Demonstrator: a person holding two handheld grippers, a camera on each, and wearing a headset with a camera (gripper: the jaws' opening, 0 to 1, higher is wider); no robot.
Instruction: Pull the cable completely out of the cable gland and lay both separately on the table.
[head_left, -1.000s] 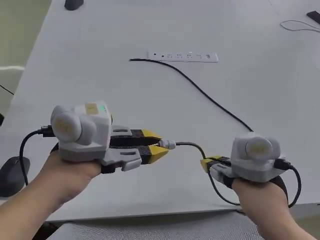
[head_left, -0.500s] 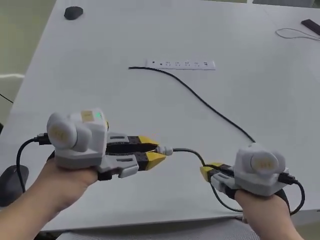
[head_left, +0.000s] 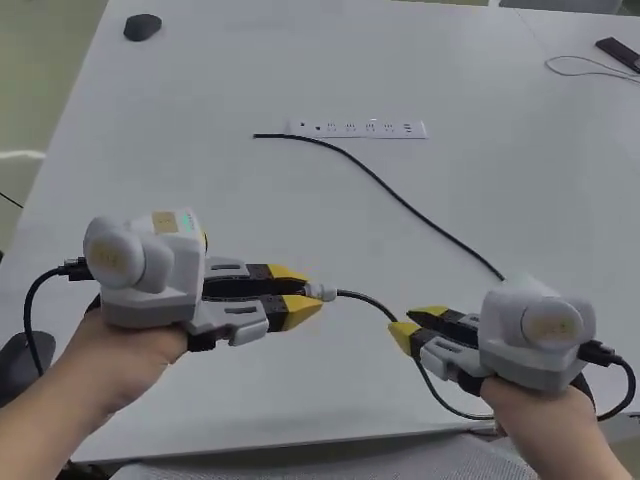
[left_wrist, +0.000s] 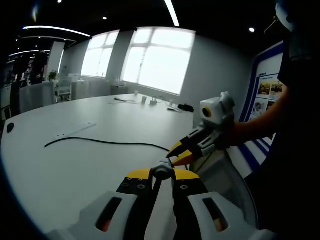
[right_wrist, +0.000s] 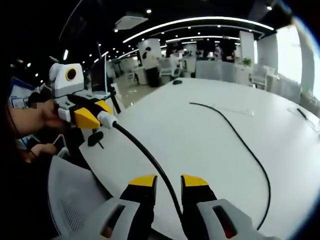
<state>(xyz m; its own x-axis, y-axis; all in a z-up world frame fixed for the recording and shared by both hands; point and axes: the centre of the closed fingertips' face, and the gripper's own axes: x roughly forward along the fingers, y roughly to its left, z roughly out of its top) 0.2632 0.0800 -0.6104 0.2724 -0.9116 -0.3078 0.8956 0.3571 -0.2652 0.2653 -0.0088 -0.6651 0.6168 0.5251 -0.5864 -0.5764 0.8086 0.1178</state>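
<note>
Left gripper (left_wrist: 162, 175): jaws clamped on the gland (left_wrist: 163, 167), which sits right at the tips with its cable side pointing out ahead. It's held in the air over the near table edge. My read is that this side is the anchor, so the pull has something to work against.

Cable (right_wrist: 145, 152) leaves the gland and runs straight into the right gripper (right_wrist: 168, 182). Those jaws stand narrowly apart. The cable passes down the gap, nearer one jaw, with daylight on both sides at the tips, so no pinch is visible. That looks like a regrip position rather than a pull under load.

The grippers face tip to tip with a short span of cable between them. A short span probably keeps the pull in line with the gland bore, so less kinking.

Cable not out yet, and neither part is laid down.

Beyond the right jaws the rest of the cable lies slack across the table (head_left: 250, 220), and its far end appears to stop beside a power strip (head_left: 355, 128). A mouse (head_left: 142, 27) sits well past that.

Next, likely: close the right jaws and pull away along the cable axis.
</note>
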